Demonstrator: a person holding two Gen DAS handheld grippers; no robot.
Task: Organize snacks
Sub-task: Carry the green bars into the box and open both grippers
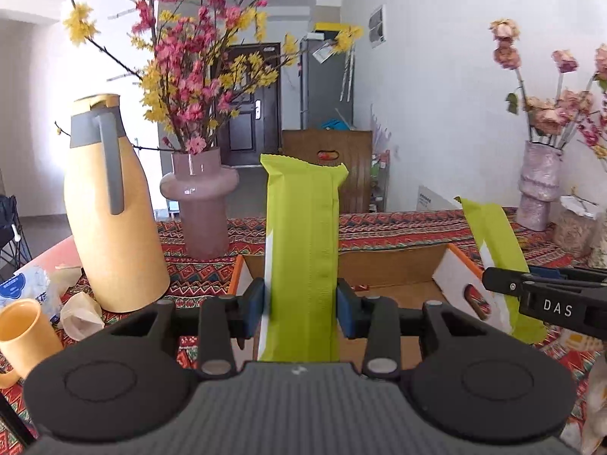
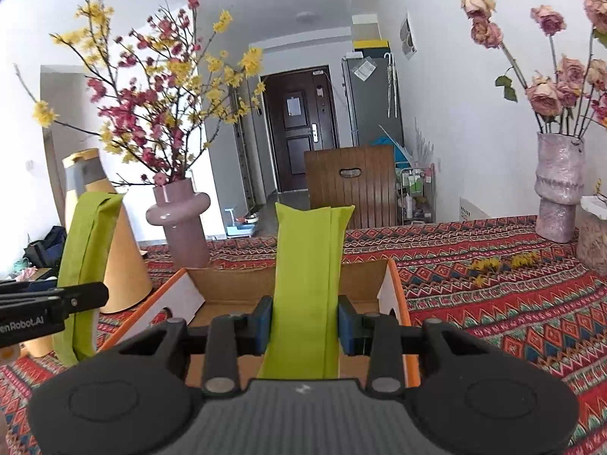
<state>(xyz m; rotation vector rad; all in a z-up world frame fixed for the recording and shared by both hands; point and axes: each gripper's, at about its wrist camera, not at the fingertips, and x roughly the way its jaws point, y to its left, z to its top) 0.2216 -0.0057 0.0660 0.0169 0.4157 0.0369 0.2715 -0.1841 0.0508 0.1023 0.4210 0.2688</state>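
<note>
My left gripper is shut on a long lime-green snack packet that stands upright between its blue pads, above an open cardboard box with orange-edged walls. My right gripper is shut on a second lime-green snack packet, also upright over the same cardboard box. Each wrist view shows the other gripper at its side: the right gripper with its packet, the left gripper with its packet. The box floor that shows is bare brown card.
A patterned red tablecloth covers the table. A tall yellow jug and a pink vase with flowering branches stand left of the box. A yellow mug and crumpled paper lie at the left. A pale vase of dried roses stands at the right.
</note>
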